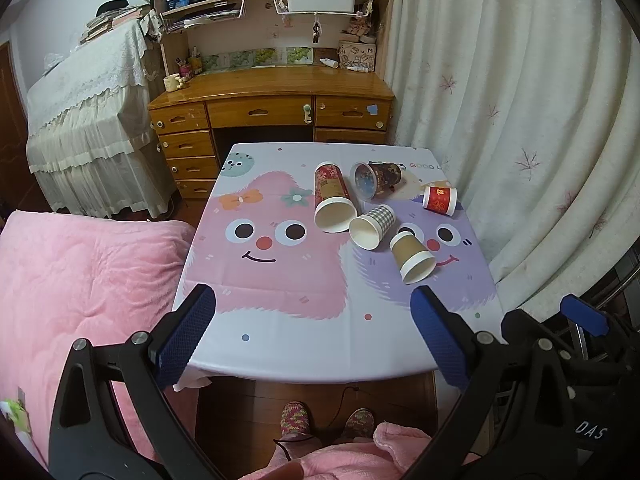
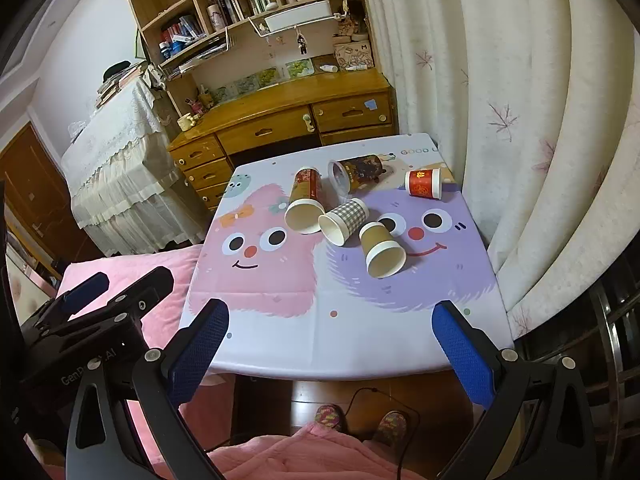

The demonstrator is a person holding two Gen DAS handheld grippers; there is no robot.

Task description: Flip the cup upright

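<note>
Several paper cups lie on their sides on the cartoon tablecloth [image 1: 280, 300]: a tall red patterned cup [image 1: 332, 196], a dark cup with a clear lid [image 1: 376, 178], a small red cup [image 1: 440, 199], a checked cup [image 1: 374, 224] and a brown cup [image 1: 412, 256]. The right wrist view shows them too: tall red [image 2: 306, 200], dark [image 2: 358, 172], small red [image 2: 424, 184], checked [image 2: 346, 220], brown [image 2: 382, 250]. My left gripper [image 1: 312, 336] is open and empty at the table's near edge. My right gripper [image 2: 330, 348] is open and empty there too.
A wooden desk [image 1: 272, 96] with shelves stands behind the table. A pink quilt [image 1: 80, 280] lies to the left and a curtain [image 1: 520, 120] hangs on the right. The person's slippers [image 1: 296, 420] and a cable are on the floor below.
</note>
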